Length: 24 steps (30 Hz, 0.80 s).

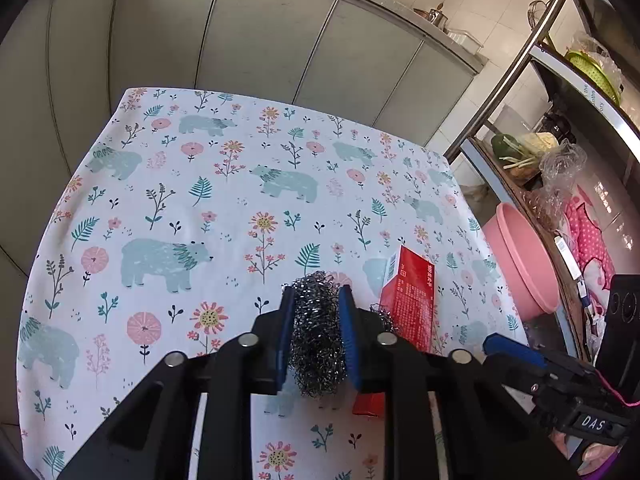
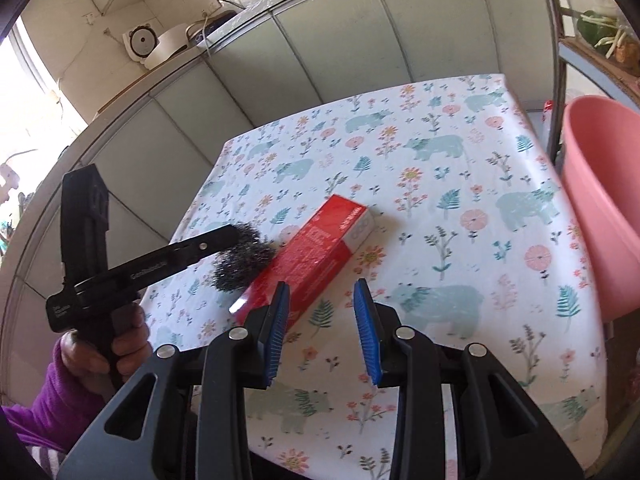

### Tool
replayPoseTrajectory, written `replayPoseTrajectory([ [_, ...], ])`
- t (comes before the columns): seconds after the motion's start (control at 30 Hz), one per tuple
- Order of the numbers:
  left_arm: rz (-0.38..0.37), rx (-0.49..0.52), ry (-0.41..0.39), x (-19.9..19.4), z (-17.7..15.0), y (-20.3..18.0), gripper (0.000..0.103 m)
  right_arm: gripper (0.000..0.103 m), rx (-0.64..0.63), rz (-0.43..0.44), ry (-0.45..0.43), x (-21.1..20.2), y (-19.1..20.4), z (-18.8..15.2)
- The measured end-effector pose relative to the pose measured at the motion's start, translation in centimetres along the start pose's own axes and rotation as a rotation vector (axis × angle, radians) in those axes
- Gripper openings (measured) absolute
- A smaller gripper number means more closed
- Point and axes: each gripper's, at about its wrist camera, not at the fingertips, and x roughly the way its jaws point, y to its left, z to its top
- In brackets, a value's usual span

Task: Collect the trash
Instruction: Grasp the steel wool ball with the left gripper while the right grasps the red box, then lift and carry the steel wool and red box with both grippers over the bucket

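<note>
The left tongs (image 1: 316,308) are clenched on a crumpled ball of grey steel-wool scouring wire (image 1: 318,332), held between the blue pads just beside the long red cardboard carton (image 2: 308,256); whether the ball is raised off the tabletop (image 1: 200,200), covered in a white cloth printed with bears and flowers, cannot be told. The right tongs (image 2: 322,320) are released, jaws spread and holding nothing, poised over the near end of the carton. Hazard one: the wire ball is springy and loosely wound, so a slackened grip would probably let it slip out; its strands may also snag the cloth if it is dragged, not carried clear. Hazard two: the ball sits close to the carton, and a sideways sweep toward the right could knock the carton askew. The likely receptacle, judged from the task, is the round pink plastic basin (image 2: 600,200), located past the right-hand edge of the tabletop and near a metal rack post (image 2: 558,80). Open room: the far and left portions of the cloth are unoccupied. Restricted room: the right edge, where basin rim, post and cluttered shelves crowd together.
</note>
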Motion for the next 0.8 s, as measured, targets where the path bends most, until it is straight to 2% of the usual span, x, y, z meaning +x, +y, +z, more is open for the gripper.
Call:
replayPoseTrajectory([
  [0.1,-0.004,-0.011,-0.032,-0.7,0.0,0.5,0.009,0.034,0.018,0.057,0.046,1.4,0.8,0.0],
  [0.17,-0.004,-0.014,-0.056,-1.4,0.1,0.9,0.009,0.044,0.038,0.052,0.073,2.3,1.0,0.1],
  [0.57,-0.048,-0.054,-0.127,-5.0,0.0,3.3,0.009,0.045,0.132,0.043,0.138,7.0,1.0,2.6],
  [0.8,-0.044,-0.068,-0.142,-6.2,0.3,4.6,0.009,0.045,0.099,0.016,0.170,9.1,2.4,4.4],
])
